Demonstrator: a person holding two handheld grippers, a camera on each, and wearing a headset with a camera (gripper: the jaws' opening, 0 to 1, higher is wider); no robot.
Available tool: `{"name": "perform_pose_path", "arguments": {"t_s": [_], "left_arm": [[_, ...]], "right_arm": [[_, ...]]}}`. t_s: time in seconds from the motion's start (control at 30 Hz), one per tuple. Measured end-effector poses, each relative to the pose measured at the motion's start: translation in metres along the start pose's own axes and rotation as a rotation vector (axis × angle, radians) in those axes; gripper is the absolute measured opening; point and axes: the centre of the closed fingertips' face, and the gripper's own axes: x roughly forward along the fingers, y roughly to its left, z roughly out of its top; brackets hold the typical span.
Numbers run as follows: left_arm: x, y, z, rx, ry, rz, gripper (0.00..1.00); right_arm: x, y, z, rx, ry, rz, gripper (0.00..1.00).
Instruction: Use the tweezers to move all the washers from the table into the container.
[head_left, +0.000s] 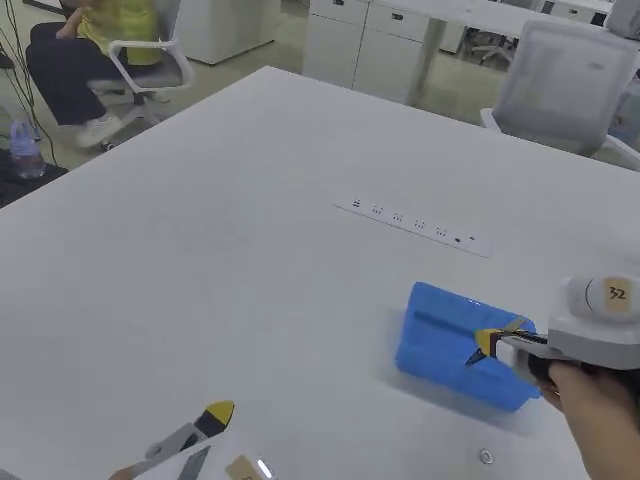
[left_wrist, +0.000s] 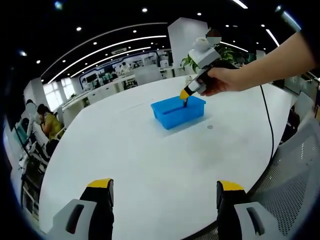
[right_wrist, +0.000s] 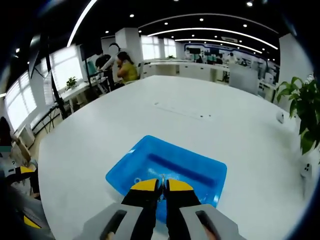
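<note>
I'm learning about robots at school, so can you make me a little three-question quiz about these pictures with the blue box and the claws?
1. True or false: the left claw is open wide.
2. Where is the right claw, which is shut on the tweezers? A: over the blue container. B: next to a chair. C: down on the floor.
3. Fill the gap: one washer lies on the ____ beside the container.
Key: 1 true; 2 A; 3 table.
</note>
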Motion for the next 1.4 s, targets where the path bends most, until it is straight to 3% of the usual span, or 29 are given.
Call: {"name": "perform_pose_path", "arguments": {"t_s": [0.33, 0.67, 0.83, 1.03, 1.2, 1.4], "left_arm": [[0.0, 0.0, -0.001, -0.001, 0.008, 0.0, 0.86], [0.0, -0.001, -0.001, -0.001, 0.008, 0.0, 0.85], [0.0, -0.001, -0.001, 0.001, 0.007, 0.0, 0.85], [0.0, 0.0, 0.0, 0.0, -0.001, 0.002, 0.85], [-0.001, 0.0, 0.001, -0.003, -0.008, 0.003, 0.85], [-0.001, 0.0, 0.001, 0.0, -0.011, 0.003, 0.85]], "right_arm": [[0.006, -0.002, -0.008, -0.012, 0.017, -0.008, 0.02], [-0.001, -0.004, -0.002, -0.039, -0.003, -0.028, 0.02], [-0.02, -0.001, 0.011, -0.026, -0.059, -0.024, 0.02], [-0.055, 0.015, 0.019, -0.016, -0.128, 0.007, 0.02], [-0.074, 0.024, 0.009, -0.011, -0.145, 0.017, 0.02], [-0.081, 0.026, -0.013, 0.001, -0.128, 0.007, 0.02]]}}
